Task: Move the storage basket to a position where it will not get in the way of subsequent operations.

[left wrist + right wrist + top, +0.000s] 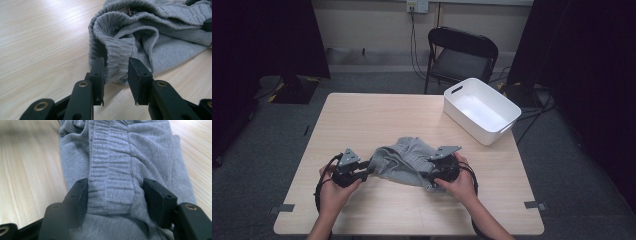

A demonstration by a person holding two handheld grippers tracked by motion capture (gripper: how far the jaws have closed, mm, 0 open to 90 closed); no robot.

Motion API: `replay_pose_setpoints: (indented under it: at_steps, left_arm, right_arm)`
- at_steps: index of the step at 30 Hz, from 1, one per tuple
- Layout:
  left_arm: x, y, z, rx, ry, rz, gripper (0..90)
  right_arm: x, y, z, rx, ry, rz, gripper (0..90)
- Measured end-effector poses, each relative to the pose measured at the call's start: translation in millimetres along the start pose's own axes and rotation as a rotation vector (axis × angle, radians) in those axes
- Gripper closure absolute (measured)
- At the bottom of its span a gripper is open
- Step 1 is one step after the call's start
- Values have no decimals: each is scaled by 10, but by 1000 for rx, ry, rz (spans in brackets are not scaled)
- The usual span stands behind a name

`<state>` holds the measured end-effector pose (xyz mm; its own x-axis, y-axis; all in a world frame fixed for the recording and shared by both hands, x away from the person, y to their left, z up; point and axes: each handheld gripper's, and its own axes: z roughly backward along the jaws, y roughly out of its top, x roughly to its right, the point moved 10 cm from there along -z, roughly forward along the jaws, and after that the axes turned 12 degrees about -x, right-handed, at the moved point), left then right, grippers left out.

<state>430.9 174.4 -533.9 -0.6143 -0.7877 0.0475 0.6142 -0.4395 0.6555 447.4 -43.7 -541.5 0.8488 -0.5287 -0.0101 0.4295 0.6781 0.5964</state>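
Grey garment (404,160) crumpled mid-table, near front edge. Left gripper (116,75): jaws partly open round ribbed waistband, pads not clearly pressing. Right gripper (115,195): jaws wider, waistband fold between, loose. White tub (480,110) far right corner.

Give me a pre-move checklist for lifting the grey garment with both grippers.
1. Left gripper around the ribbed band of the grey garment: ok, fabric sits between the jaws.
2. Left pads pressing the fabric: cannot tell.
3. Right gripper astride the band: ok.
4. Right pads pressing: not ok, the jaws stand wide.
5. White bin away from the garment: ok.
6. Garment flat on the table: not ok, bunched.
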Motion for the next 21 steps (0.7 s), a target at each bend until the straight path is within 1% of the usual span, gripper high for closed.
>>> replay_pose_setpoints:
  at_steps: [2,4,5,6,8,9,11,13,14,15,16,17,18,19,20,21]
  left_arm:
    - [0,-4,-8,-4,1,-3,671]
    - [-3,-2,-19,-3,2,-2,672]
    - [-3,-1,-19,-3,3,-3,672]
    - [1,2,-19,-2,0,0,674]
    - [-1,4,-17,-3,0,-4,674]
    - [-5,6,-15,-1,2,-5,675]
    - [-6,3,-19,-1,-1,-3,675]
    - [-15,7,-18,3,-2,0,677]
    - [-20,10,-14,5,-2,3,684]
    - [-23,13,-11,5,-3,5,684]
    - [-24,17,-9,7,-4,7,684]
    - [-30,21,-5,8,-1,4,684]
    - [-33,25,-6,8,0,2,685]
    - [-34,26,-8,8,2,-1,684]
    - [-32,27,-10,8,2,0,687]
    - [-34,28,-11,8,4,-2,692]
  right_arm:
    - [6,-3,-4,-9,-21,-1,417]
    - [7,-4,-12,-13,-23,-4,428]
    - [8,-9,-17,-18,-22,-16,441]
    - [15,-2,-10,-21,-18,-47,450]
    - [21,10,1,-17,-15,-56,456]
    - [25,25,20,-5,-8,-69,467]
    - [39,46,58,18,21,-99,489]
    - [68,67,110,53,52,-139,522]
    - [110,80,161,73,67,-164,551]
    - [110,80,161,73,67,-164,551]
    - [156,86,201,83,74,-182,573]
    - [156,86,201,83,74,-182,573]
    - [169,95,221,93,85,-196,582]
    - [205,118,264,115,100,-220,589]
    - [235,137,300,135,108,-239,624]
    - [260,150,327,149,116,-255,629]
